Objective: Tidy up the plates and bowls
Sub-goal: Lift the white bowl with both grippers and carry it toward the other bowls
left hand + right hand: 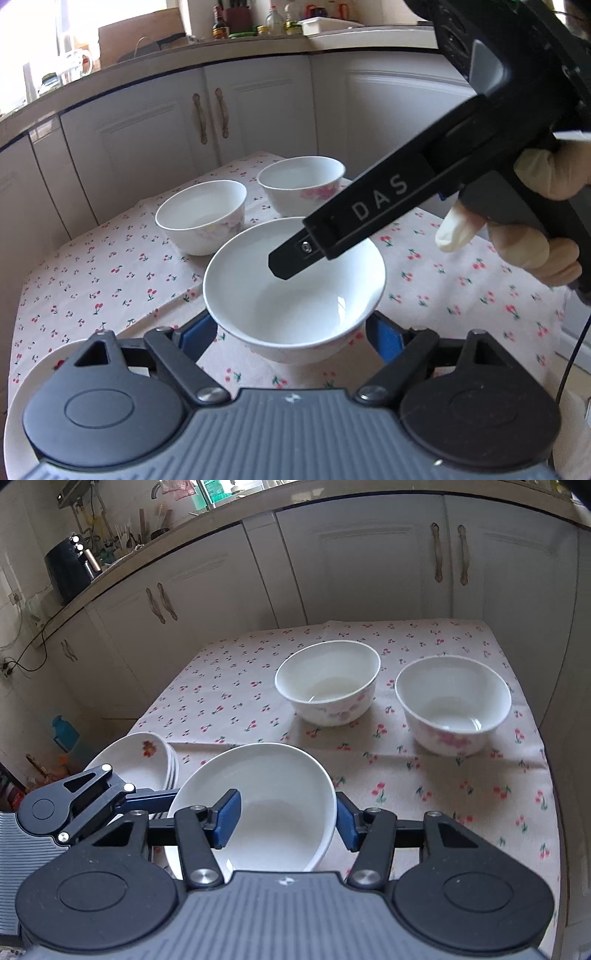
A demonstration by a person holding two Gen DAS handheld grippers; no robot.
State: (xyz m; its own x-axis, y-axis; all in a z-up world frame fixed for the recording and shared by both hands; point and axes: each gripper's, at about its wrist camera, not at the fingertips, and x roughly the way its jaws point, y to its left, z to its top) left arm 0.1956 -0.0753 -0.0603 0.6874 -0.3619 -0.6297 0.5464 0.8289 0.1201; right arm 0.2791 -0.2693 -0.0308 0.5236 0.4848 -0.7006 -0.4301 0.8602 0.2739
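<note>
**Two grippers at one plain white bowl**

Spread over the table (229, 701): a pale cloth printed with small red cherries (436, 786), backed by white kitchen cabinets (369, 561) under a counter.

At the table's left near edge, a stack of shallow white plates with a red flower motif (147, 753), partly hidden behind the left gripper in the right wrist view.

Further back, two deep white porcelain bowls with pink floral sides, standing upright and apart from each other: the left floral bowl (328, 681) and the right floral bowl (453, 705), seen too in the left wrist view (201, 216) and (301, 184).

Nearest, a wide plain white porcelain bowl (258, 805) (293, 288), tilted, in front of the plate stack.

Left gripper (293, 332): jaws apart, blue pads either side of the plain bowl's lower wall; contact cannot be told.

Right gripper (288, 821): jaws straddling the plain bowl's rim, one blue pad inside the bowl, the other outside its right wall; looks clamped on the rim. Same gripper in the left wrist view (284, 266), reaching down into the bowl, held by a gloved hand (532, 221).
</note>
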